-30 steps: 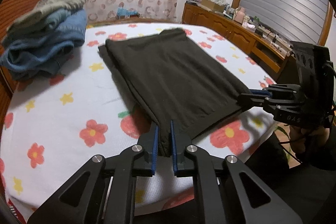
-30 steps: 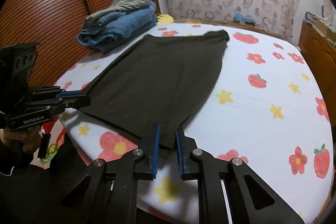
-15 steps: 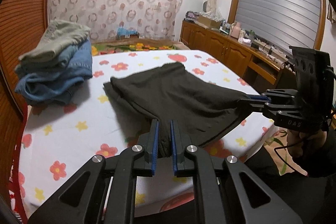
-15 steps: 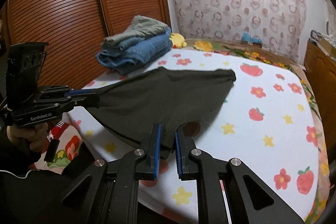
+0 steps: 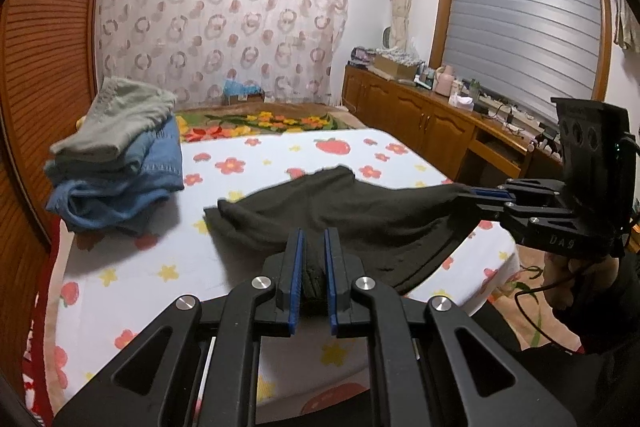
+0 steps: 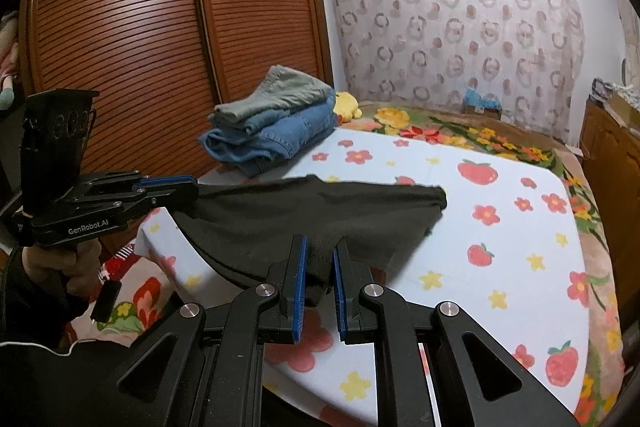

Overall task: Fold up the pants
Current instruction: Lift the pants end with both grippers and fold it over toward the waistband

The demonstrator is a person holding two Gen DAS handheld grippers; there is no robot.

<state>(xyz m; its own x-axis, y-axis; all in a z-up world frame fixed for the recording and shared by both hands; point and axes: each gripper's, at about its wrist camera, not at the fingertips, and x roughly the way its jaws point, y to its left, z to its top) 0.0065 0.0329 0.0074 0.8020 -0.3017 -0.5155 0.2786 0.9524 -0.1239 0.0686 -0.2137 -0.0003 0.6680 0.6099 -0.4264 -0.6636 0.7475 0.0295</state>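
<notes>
1. Between your left gripper (image 5: 313, 259) jaws sits one near corner of the dark pants (image 5: 340, 211), clamped.
2. Your right gripper (image 6: 320, 267) clamps the other; the far end rests on the bed (image 6: 500, 267).

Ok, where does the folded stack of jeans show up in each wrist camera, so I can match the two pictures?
Left wrist view: the stack of jeans sits at mid-left, on the bed's far left corner, beyond the black pants.
Right wrist view: the stack of jeans sits just left of centre, before the wooden wardrobe.
Shared landmark: the circle-patterned curtain.
</notes>
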